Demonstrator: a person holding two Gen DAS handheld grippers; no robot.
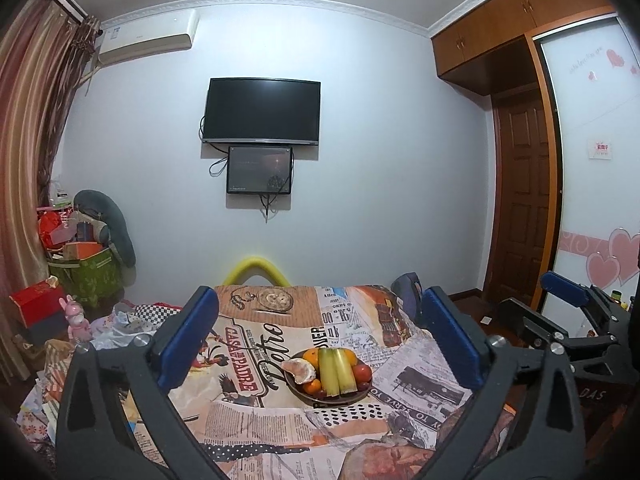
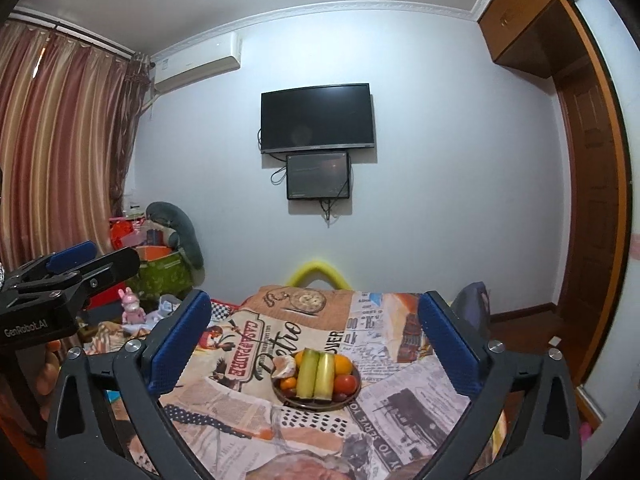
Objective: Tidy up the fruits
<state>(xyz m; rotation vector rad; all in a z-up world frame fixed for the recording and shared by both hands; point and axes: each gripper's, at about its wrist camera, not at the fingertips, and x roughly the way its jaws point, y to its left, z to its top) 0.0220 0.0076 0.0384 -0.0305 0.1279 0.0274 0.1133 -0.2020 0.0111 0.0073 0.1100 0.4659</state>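
A dark plate (image 1: 332,400) (image 2: 312,406) of fruit sits on a table under a newspaper-print cloth (image 1: 248,420). On the plate lie two pale green stalk pieces (image 1: 338,372) (image 2: 316,376), oranges (image 1: 311,356) (image 2: 344,362), a peeled orange (image 1: 298,370), a red tomato (image 1: 362,372) (image 2: 345,383) and dark grapes. My left gripper (image 1: 318,296) is open, its blue pads wide apart with nothing between them, held back from the plate. My right gripper (image 2: 316,300) is open and bare too. Each gripper shows at the edge of the other's view: the right gripper (image 1: 528,296) and the left gripper (image 2: 108,254).
A yellow foam arch (image 1: 256,268) rises behind the table's far edge, with a dark blue chair back (image 1: 406,292) at its right corner. Boxes, a pink toy (image 1: 76,320) and a green bin (image 1: 92,276) crowd the left by the curtain. A wardrobe and door stand on the right.
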